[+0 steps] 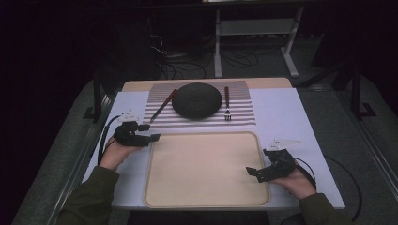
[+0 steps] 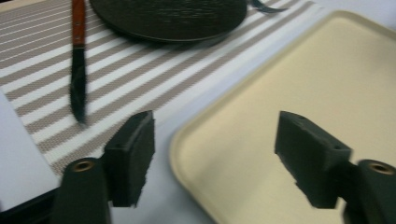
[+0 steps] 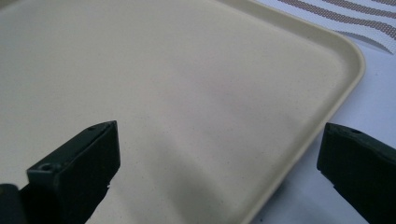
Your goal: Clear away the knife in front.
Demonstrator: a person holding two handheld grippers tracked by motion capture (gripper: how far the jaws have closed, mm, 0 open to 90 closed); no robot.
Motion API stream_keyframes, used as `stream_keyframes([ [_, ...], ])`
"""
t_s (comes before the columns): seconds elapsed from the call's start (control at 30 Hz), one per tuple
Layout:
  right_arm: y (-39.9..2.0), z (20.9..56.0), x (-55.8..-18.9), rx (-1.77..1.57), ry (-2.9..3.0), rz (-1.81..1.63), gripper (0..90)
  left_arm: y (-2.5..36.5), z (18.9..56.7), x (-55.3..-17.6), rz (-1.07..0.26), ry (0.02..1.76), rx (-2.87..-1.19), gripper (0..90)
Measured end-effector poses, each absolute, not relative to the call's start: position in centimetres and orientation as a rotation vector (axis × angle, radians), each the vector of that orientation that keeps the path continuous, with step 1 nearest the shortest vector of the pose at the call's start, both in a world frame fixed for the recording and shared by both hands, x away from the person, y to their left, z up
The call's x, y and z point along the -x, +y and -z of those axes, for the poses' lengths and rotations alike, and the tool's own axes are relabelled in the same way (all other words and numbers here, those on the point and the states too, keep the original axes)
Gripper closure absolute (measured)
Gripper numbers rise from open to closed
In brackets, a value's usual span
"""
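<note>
A beige tray lies in the middle of the white table. Behind it, a striped placemat carries a dark round plate, with a red-handled knife on its left and a red-handled fork on its right. My left gripper hovers open at the tray's far left corner with nothing between its jaws. In the left gripper view, the left gripper frames the tray's corner, with the knife and the plate beyond. My right gripper stands open and empty over the tray's right edge.
The placemat borders the tray's far side, and a corner of the placemat shows past the tray in the right gripper view. White table runs along both sides of the tray. Beyond the table stand a metal desk frame and floor cables.
</note>
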State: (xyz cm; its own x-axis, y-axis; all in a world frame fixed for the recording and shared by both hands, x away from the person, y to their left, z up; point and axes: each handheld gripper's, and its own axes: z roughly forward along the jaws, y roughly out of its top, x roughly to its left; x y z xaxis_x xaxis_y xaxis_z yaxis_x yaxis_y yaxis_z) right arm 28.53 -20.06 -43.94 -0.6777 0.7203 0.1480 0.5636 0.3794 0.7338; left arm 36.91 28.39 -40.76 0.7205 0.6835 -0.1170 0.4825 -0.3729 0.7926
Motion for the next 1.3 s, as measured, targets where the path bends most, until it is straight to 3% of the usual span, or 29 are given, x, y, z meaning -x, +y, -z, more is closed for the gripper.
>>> stream_keyframes([
  [0.53, -20.0, 44.0, -28.6, -1.152, 2.443, -1.175, 0.0, 27.6, 42.3, -31.5, -0.25, 0.765, -2.077, 0.0],
  [1.3, -20.0, 44.0, -28.5, -1.148, 2.45, -1.172, 0.0, 28.2, 42.9, -31.5, -0.291, 0.768, -2.133, 0.0],
])
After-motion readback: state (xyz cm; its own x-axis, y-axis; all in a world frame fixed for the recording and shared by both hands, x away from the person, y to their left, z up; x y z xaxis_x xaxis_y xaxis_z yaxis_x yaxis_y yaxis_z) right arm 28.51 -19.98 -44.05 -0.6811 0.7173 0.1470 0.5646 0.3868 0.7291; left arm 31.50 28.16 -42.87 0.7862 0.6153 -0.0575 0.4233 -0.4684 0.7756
